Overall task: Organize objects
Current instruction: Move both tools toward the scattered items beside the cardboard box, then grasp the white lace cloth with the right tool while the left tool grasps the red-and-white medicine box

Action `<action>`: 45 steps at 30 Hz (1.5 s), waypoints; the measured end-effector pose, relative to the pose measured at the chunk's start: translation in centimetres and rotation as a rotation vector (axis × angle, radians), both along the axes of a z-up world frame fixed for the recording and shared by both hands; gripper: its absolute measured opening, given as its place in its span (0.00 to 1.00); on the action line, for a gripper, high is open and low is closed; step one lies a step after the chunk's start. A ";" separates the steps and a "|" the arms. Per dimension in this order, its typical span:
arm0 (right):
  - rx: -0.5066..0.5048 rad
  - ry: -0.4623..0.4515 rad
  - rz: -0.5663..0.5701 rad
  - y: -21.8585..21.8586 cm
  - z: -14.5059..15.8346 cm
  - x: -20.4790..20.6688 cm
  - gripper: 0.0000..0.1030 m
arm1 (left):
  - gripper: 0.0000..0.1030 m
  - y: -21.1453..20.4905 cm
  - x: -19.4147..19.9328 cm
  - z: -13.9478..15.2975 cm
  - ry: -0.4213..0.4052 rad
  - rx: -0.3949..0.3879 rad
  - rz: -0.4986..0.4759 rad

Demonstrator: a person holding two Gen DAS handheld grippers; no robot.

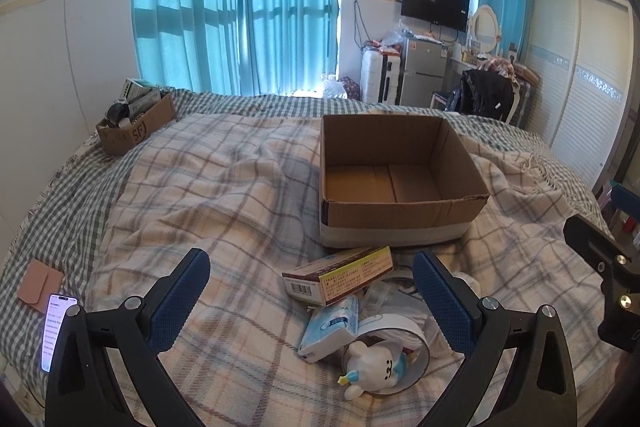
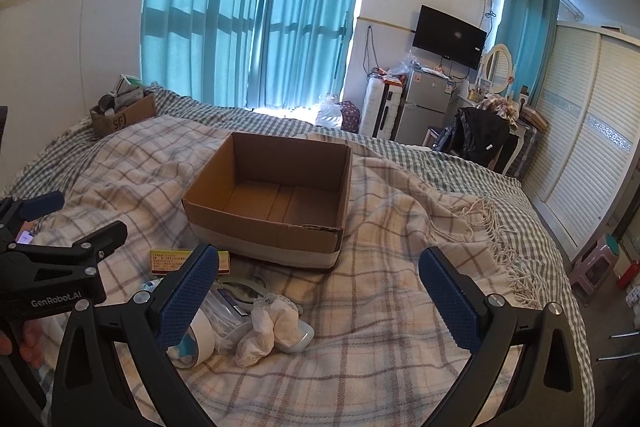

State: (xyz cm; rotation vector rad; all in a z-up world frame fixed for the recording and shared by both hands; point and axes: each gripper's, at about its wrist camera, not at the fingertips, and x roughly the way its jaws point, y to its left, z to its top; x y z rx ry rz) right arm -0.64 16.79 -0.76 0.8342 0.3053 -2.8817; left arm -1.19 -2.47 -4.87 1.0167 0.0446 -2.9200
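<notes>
An empty open cardboard box (image 1: 396,187) (image 2: 272,203) sits on the plaid blanket. In front of it lies a small pile: a yellow medicine box (image 1: 340,275) (image 2: 188,261), a tissue pack (image 1: 330,327), a tape roll (image 1: 394,331) (image 2: 196,339), a white toy figure (image 1: 372,367), a clear plastic case (image 2: 226,311) and a bunched white cloth (image 2: 268,327). My left gripper (image 1: 312,307) is open and empty, hovering over the pile. My right gripper (image 2: 320,295) is open and empty, just right of the pile.
A smaller cardboard box (image 1: 136,123) full of items stands at the bed's far left corner. A lit phone (image 1: 54,331) and a pink pouch (image 1: 38,287) lie at the left edge. A wardrobe (image 2: 580,155) lines the right wall beyond the bed.
</notes>
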 end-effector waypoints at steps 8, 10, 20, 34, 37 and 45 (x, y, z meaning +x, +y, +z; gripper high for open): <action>0.025 -0.175 0.013 -0.7 -5.4 -3.8 0.97 | 1.00 -0.5 -1.7 -3.1 -0.090 0.014 0.016; 0.033 -0.244 0.010 -0.7 -7.7 -5.2 0.88 | 1.00 -0.5 -2.1 -4.3 -0.117 0.003 0.018; 0.050 -0.506 0.075 -2.5 -14.9 -9.0 0.34 | 1.00 -2.6 -3.5 -7.3 -0.217 0.076 0.018; 0.060 -0.304 0.128 -2.1 -7.1 -7.5 0.14 | 1.00 -3.8 -7.6 -8.4 -0.334 0.136 -0.054; 0.061 -0.297 0.120 -2.0 -7.2 -7.5 0.15 | 1.00 -3.4 -9.3 -9.5 -0.359 0.194 -0.062; 0.011 -0.343 0.118 -0.6 -9.3 -8.3 0.15 | 0.98 -1.2 -12.1 -12.5 -0.428 0.223 -0.137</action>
